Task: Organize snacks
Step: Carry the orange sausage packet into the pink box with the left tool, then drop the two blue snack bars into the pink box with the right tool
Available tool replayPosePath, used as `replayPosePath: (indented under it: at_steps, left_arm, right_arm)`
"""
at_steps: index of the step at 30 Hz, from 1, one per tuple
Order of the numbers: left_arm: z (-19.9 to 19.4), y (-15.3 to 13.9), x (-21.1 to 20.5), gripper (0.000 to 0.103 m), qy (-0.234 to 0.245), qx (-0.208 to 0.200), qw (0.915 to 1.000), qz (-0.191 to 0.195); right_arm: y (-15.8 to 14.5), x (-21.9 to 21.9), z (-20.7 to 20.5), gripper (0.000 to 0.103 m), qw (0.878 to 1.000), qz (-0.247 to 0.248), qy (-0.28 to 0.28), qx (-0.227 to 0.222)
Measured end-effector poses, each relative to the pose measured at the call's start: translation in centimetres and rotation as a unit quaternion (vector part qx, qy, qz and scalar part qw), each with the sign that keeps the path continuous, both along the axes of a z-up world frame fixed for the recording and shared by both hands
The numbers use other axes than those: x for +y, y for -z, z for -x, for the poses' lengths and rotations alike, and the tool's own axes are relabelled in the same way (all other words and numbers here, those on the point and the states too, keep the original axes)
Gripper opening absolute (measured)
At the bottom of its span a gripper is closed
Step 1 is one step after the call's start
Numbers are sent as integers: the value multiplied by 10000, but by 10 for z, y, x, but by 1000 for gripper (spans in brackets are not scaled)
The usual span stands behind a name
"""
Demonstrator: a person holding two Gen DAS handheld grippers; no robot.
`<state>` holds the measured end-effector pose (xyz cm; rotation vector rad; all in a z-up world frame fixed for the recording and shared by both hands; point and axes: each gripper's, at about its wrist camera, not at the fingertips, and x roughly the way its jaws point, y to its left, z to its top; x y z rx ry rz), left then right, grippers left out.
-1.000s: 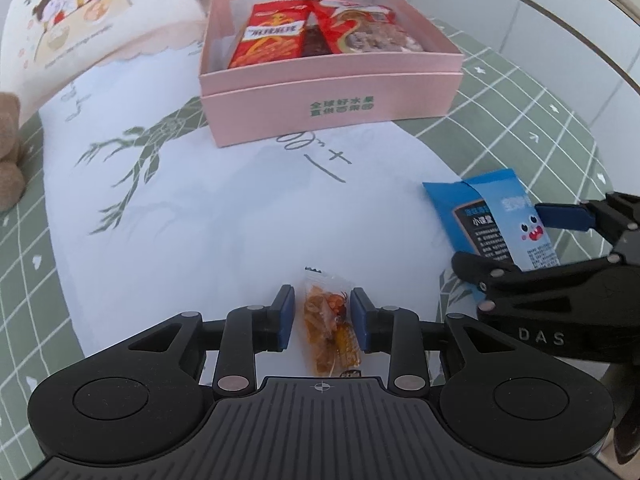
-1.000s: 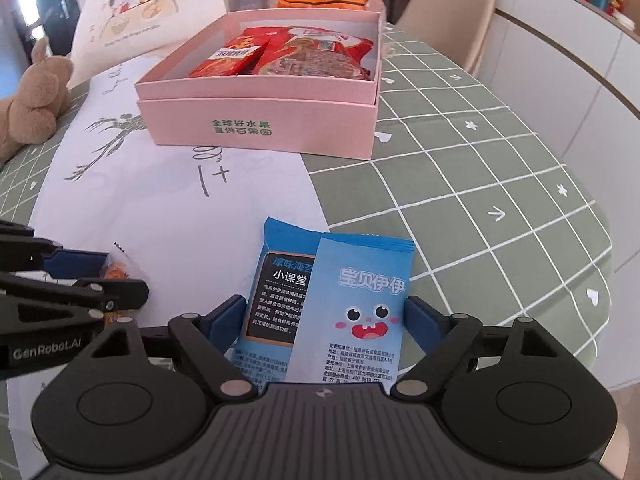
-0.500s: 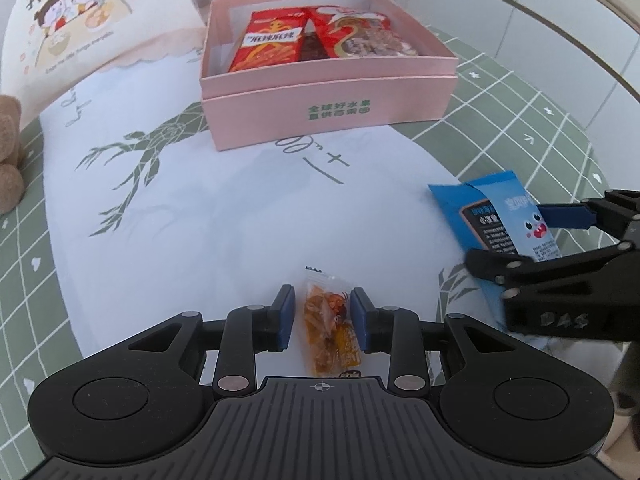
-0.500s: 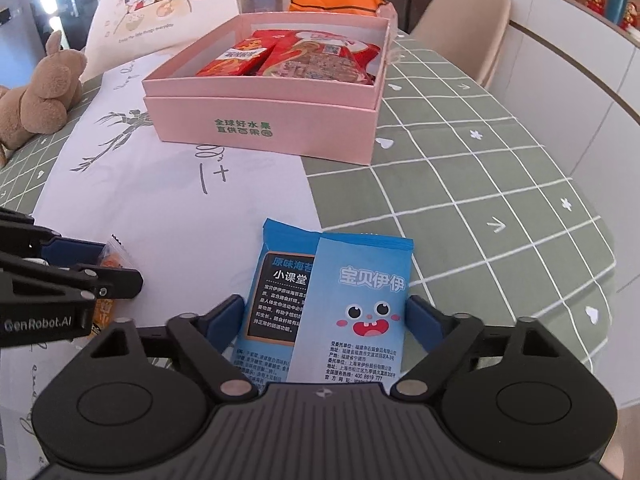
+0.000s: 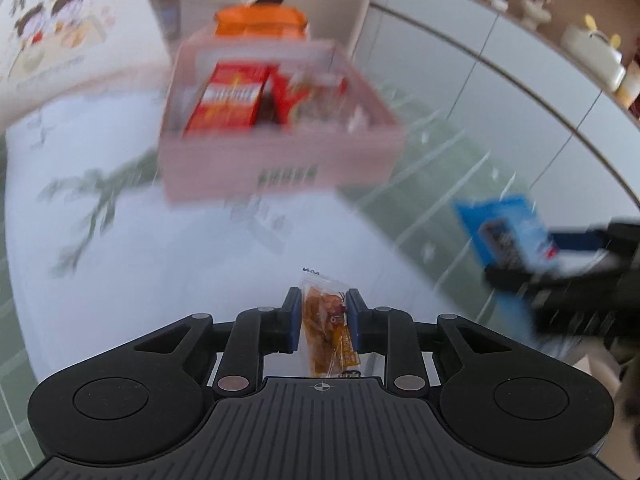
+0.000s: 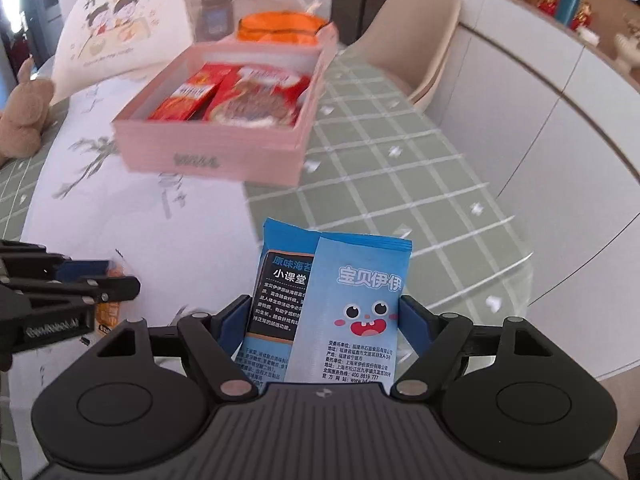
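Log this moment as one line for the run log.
left gripper: shut on orange snack packet | right gripper: shut on blue snack packet | pink box: ahead, holds red packets

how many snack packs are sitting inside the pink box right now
2 visible: a red pack on the left side of the pink box and a larger red pack beside it. Others may be hidden underneath.

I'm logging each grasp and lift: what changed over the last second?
Both grippers rose and tipped upward, blurring the scene. The left gripper keeps its clear orange snack packet, the right gripper its blue snack packet; both packets left the table. The pink box and its red packets stayed put.
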<state>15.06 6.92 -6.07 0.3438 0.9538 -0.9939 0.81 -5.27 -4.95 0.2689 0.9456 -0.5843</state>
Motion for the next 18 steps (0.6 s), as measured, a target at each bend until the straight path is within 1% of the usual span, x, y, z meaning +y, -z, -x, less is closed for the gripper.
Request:
replayPosePath:
  at_steps: [4,5,7,9,11,12,13,14,15,18]
  left_arm:
    - [-22,-35,-40,28,-185,-432,9985,268]
    - [-30,-43,-53,28,-292,-559,9976,293]
    - [-51,-49,-78,28,-528,-667,9960,278]
    - [-73,-45,-102,28,-707,-828,9939,170]
    - [-93,-31,-121,29,-795,-961,9922,1]
    - [-105,-20,-130,29,-832,-850,9928,-130]
    - [-118,-7,-136,30,-876,-550,9941,-318]
    - [-128,4,-141,33,-936,-318,9942,-412]
    - [-129,3,-141,34,-957,-488,9938,-275]
    - [-124,3,-150,34,-832,-772,9921,-538]
  right_arm:
    - [4,-18,-11,79,9997,-36,-224,-120]
    - [5,-24,-14,79,9992,-63,-347,-185]
    - [8,-35,-21,79,9985,-73,-489,-225]
    - [11,-44,-28,79,9975,-218,-613,-282]
    - [17,-51,-35,79,9961,-295,-790,-272]
    - [23,-54,-39,79,9957,-286,-854,-206]
    - [27,-56,-41,79,9954,-309,-898,-145]
    - [32,-59,-44,79,9948,-384,-934,-92]
    - [36,-61,-45,79,9943,-453,-961,-58]
    - [42,-64,-45,79,9931,-464,-1081,8]
